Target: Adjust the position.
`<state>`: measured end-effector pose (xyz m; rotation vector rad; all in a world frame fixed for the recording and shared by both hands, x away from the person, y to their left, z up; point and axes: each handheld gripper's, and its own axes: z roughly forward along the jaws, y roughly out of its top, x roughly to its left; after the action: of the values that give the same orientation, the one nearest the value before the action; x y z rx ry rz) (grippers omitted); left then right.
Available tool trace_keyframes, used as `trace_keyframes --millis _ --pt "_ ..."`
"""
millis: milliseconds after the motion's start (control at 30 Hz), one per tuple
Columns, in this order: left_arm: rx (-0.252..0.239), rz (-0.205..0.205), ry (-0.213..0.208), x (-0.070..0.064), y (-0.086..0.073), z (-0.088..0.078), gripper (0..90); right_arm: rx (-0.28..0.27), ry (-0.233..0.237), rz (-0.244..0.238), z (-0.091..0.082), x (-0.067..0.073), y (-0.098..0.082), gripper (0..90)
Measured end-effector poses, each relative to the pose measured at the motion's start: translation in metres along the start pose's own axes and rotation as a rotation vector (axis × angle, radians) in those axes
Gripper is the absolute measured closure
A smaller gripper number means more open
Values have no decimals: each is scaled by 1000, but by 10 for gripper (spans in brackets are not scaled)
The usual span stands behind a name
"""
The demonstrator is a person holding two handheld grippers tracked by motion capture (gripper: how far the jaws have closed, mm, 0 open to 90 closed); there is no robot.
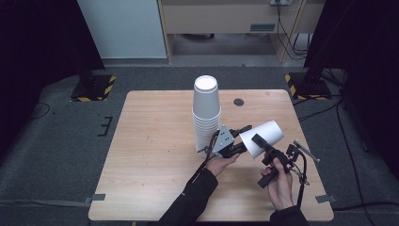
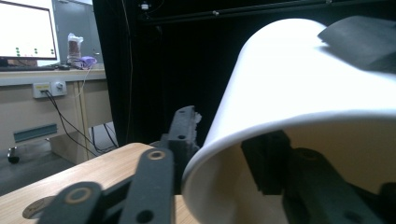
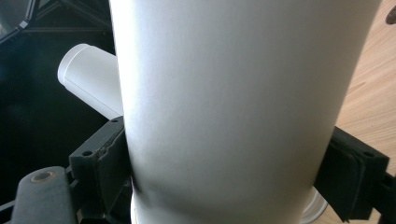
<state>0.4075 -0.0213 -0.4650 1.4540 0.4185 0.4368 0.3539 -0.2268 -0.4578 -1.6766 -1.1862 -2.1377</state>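
Note:
A single white paper cup (image 1: 263,136) hangs tilted above the table's right half, its open mouth toward my left gripper (image 1: 243,139). My right gripper (image 1: 261,141) is shut on the cup's body; in the right gripper view both pads (image 3: 109,158) press its sides (image 3: 233,93). In the left gripper view, one black finger (image 2: 184,133) stands outside the cup's rim (image 2: 205,154) and the other reaches inside the mouth. The left gripper (image 2: 224,144) is open, with a gap between the inner finger and the wall. A tall stack of upturned white cups (image 1: 205,113) stands just left of the left gripper.
The wooden table (image 1: 150,155) has a small dark round hole (image 1: 238,101) behind the cups. A metal rod-like tool (image 1: 306,150) lies near the right edge. Striped stand bases (image 1: 94,87) sit on the floor beyond the far corners.

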Motion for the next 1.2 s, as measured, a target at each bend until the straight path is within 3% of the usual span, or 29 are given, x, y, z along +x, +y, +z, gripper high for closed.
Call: trace_keyframes --millis 467,1200 --pt "15 7 3 2 -2 -7 819 -10 10 6 -1 -3 4 143" --pt "27 10 -18 -2 -2 -11 842 -45 -22 -20 -2 -5 7 140"
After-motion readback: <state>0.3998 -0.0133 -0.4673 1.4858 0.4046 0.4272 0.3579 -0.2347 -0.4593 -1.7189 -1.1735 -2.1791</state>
